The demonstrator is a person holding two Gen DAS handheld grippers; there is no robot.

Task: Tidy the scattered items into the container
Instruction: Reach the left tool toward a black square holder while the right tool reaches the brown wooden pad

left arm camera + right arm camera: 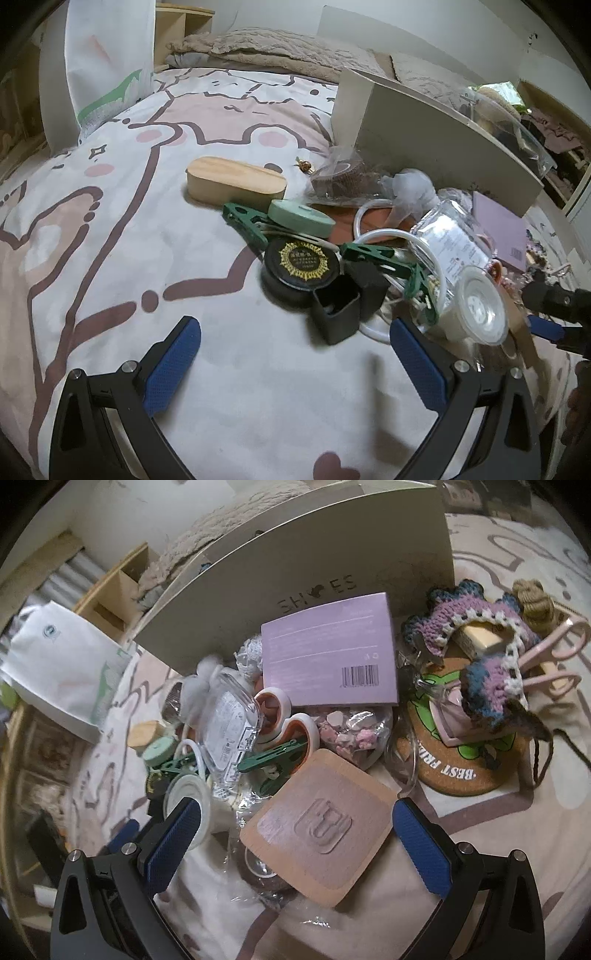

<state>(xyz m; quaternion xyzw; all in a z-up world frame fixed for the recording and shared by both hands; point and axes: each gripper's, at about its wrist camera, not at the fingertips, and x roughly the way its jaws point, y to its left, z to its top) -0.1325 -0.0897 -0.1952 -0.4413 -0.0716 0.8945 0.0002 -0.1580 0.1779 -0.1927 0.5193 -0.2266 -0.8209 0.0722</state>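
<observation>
While left gripper (pixel 295 354) gapes empty, low centre, black tin (pixel 301 266) sits mid-frame: stiff, slick; grip its rim. Right view: right gripper (pixel 295 836) spread around wooden coaster (pixel 317 829), bottom centre; shoebox (pixel 314 568) above. Rigid, light; pinch edges.

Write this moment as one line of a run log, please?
left tool: open, empty, near black cup | right tool: open, astride wooden coaster, not gripping | shoe box: behind clutter | items still scattered on bed
</observation>
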